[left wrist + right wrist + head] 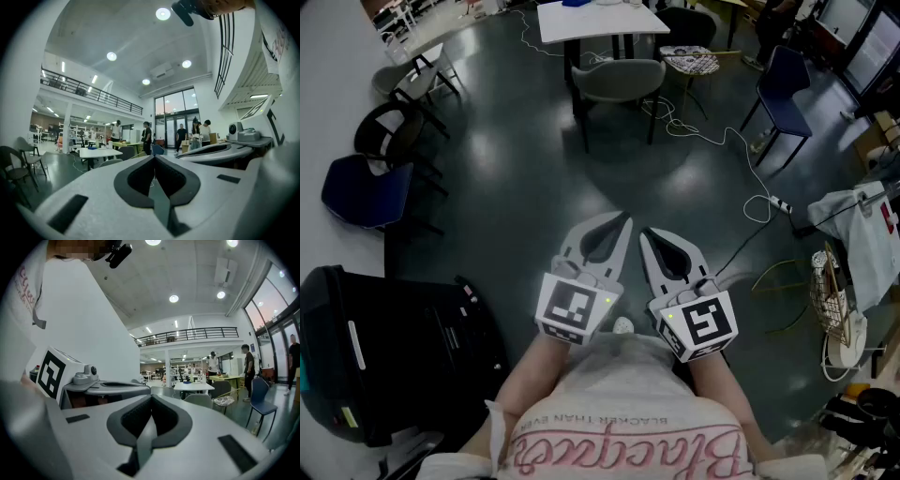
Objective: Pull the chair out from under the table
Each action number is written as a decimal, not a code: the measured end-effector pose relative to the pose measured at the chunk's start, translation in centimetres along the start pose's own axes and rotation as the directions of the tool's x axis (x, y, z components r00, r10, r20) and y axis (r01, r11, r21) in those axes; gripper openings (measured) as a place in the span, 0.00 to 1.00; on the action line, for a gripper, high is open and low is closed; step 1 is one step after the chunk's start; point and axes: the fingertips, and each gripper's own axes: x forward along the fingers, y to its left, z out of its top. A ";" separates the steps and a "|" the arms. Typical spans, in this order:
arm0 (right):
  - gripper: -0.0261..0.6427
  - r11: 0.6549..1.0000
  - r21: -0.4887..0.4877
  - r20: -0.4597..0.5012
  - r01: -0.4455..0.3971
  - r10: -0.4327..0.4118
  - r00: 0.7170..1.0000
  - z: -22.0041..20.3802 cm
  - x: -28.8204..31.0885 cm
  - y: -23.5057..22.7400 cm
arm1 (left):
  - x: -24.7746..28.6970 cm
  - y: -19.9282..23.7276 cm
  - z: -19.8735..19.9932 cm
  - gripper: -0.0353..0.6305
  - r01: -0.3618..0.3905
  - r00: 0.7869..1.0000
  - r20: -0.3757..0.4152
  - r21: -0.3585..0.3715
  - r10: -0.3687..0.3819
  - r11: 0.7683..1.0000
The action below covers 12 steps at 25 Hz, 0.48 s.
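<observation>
A grey chair [619, 80] stands tucked against the near side of a white table [600, 21], far ahead across the dark floor. Both grippers are held close to my body, side by side, well short of the chair. The left gripper [624, 221] and the right gripper [644, 234] are both shut with nothing between the jaws. In the left gripper view the table [100, 152] and chair [113, 162] show small beyond the shut left gripper [153, 157]. The right gripper view shows the same table [193, 386] and chair [199, 400] past the shut right gripper [151, 397].
A dark blue chair [783, 80] stands at the right, black and blue chairs [380, 159] at the left. A black case [384, 347] lies near my left side. A white cable [741, 150] runs over the floor to a power strip [779, 203]. People [146, 137] stand far off.
</observation>
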 end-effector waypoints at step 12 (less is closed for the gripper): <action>0.05 0.999 -0.014 0.009 -0.045 0.046 0.999 -0.2 -0.4 -2.3 | 2.1 -1.4 -0.6 0.06 -0.040 0.999 -0.008 0.005 0.040 0.999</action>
